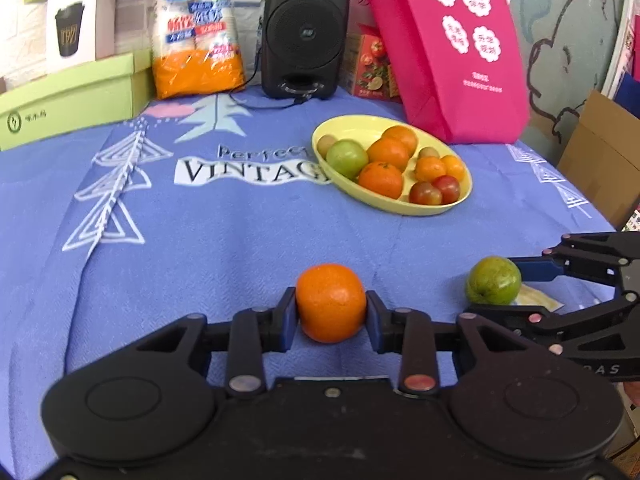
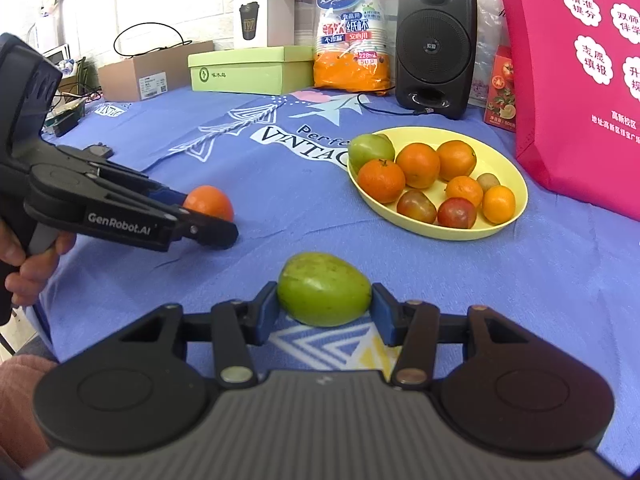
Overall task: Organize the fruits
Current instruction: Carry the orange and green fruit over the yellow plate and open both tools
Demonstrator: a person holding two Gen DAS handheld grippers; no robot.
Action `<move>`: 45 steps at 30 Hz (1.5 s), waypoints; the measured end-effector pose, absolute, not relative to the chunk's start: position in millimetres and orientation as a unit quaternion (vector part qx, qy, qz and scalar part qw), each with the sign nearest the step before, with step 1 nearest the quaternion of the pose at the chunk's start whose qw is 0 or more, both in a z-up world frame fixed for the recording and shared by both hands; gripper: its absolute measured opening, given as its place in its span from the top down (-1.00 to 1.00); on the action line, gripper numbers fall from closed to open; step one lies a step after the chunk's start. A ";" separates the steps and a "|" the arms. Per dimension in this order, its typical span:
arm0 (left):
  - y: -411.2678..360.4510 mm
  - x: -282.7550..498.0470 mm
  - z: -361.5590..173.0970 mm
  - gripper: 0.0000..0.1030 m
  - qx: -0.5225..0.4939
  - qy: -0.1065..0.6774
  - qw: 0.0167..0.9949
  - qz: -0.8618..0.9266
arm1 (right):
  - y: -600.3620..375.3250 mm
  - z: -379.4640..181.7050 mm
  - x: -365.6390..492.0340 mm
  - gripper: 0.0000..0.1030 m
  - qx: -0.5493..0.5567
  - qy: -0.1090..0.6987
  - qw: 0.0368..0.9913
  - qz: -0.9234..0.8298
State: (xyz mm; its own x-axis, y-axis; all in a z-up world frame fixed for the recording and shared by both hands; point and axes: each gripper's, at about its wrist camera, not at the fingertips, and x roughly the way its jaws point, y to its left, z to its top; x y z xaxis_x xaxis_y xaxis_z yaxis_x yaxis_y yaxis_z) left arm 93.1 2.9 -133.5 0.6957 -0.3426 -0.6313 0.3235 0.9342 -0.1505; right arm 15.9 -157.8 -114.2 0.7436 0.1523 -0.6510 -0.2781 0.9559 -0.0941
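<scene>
My left gripper (image 1: 331,314) is shut on an orange (image 1: 331,307), low over the blue tablecloth; the orange also shows in the right wrist view (image 2: 210,202). My right gripper (image 2: 325,312) is around a green fruit (image 2: 324,289), with both pads at its sides; that fruit shows in the left wrist view (image 1: 494,281) at the right. A yellow oval plate (image 1: 362,126) beyond holds several oranges, a green fruit, small red fruits and small brownish fruits; it also shows in the right wrist view (image 2: 498,148).
At the table's back stand a black speaker (image 1: 305,28), a pink bag (image 1: 452,48), an orange pack of paper cups (image 1: 196,32) and a green box (image 1: 68,100). A cardboard box (image 1: 604,152) stands off the table's right edge.
</scene>
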 end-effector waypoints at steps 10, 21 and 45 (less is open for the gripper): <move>-9.0 94.6 -100.3 0.35 0.000 0.313 0.927 -0.207 | -167.5 -96.0 9.3 0.07 -0.103 0.319 0.936 0.108; -42.0 181.6 -89.9 0.35 0.013 0.315 0.923 -0.221 | -196.5 -76.2 66.3 0.07 -0.109 0.299 0.945 0.076; -106.5 334.8 -115.9 0.25 0.032 0.365 0.911 -0.191 | -244.3 -71.4 189.2 0.07 -0.089 0.309 0.946 0.037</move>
